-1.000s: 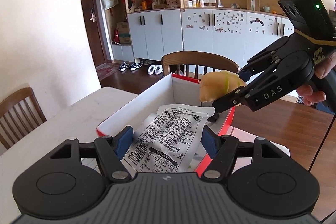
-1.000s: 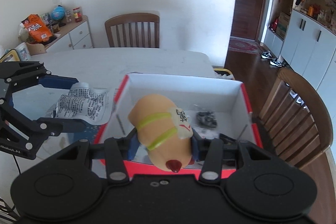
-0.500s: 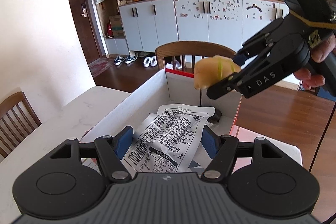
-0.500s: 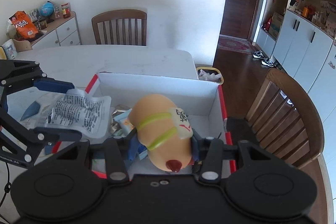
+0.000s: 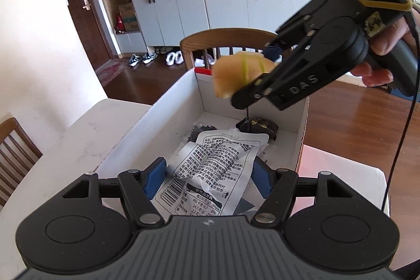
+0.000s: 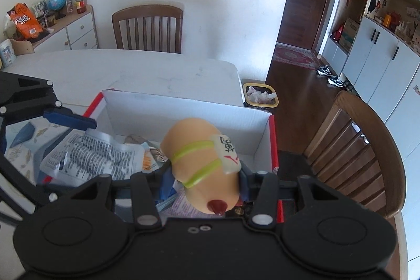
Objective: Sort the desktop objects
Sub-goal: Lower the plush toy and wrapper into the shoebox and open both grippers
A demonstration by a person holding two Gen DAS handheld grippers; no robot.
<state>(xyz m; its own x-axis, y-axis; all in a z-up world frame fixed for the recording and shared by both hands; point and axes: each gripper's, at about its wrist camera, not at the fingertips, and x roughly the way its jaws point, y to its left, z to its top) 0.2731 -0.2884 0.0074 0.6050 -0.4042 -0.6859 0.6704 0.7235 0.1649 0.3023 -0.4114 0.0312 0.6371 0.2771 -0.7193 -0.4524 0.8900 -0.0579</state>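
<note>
My left gripper [image 5: 207,179] is shut on a silver printed snack packet [image 5: 210,169] and holds it over the near end of a white box with red edges [image 5: 147,133]. My right gripper [image 6: 204,179] is shut on a tan toy with green bands [image 6: 202,162] and holds it above the box [image 6: 183,112]. In the left wrist view the toy [image 5: 236,72] and right gripper [image 5: 265,70] hang over the box's far end. The packet [image 6: 89,159] and left gripper [image 6: 86,146] show at the left of the right wrist view.
Dark small items [image 5: 257,126] and other packets [image 6: 149,156] lie in the box. The box stands on a white table [image 6: 131,72]. Wooden chairs [image 6: 148,28] [image 5: 228,43] stand at the table's sides. A bin [image 6: 260,96] is on the floor.
Both grippers have moved further over the box with their loads. The box inside shows more, and the toy sits lower toward it.
</note>
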